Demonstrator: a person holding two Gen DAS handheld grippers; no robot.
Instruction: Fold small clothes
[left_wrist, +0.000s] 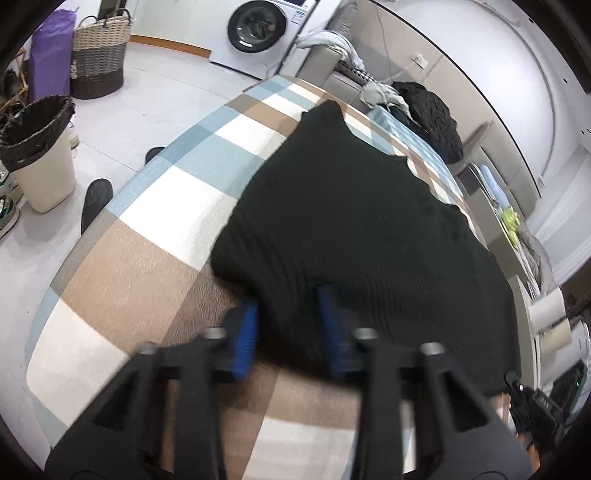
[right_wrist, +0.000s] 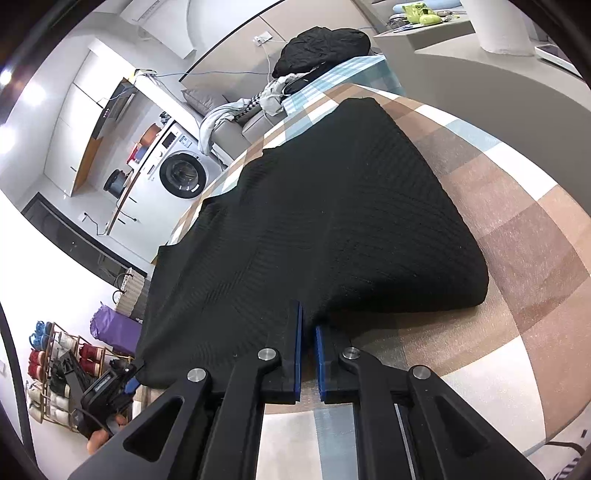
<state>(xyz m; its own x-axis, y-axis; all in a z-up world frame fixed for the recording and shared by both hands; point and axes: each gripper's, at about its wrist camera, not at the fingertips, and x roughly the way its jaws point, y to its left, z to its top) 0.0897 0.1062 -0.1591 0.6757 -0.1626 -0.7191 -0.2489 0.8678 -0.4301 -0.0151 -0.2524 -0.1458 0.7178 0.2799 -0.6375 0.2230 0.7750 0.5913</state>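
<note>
Around the checked table (left_wrist: 155, 236), a washing machine (left_wrist: 258, 26), woven basket (left_wrist: 99, 51) and lined bin (left_wrist: 40, 147) stand on pale floor. Spread across the tabletop, the black knit garment (left_wrist: 354, 229) has its near hem pinched by the right gripper (right_wrist: 308, 325); the left gripper (left_wrist: 288, 299) straddles that hem, grip unclear through blur.

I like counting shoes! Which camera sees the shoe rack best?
The right wrist view: the shoe rack stands at lower left, its shelves filled with red, blue and white shoes. The left wrist view shows no rack, only a few sneakers on the floor at its left edge.
</note>
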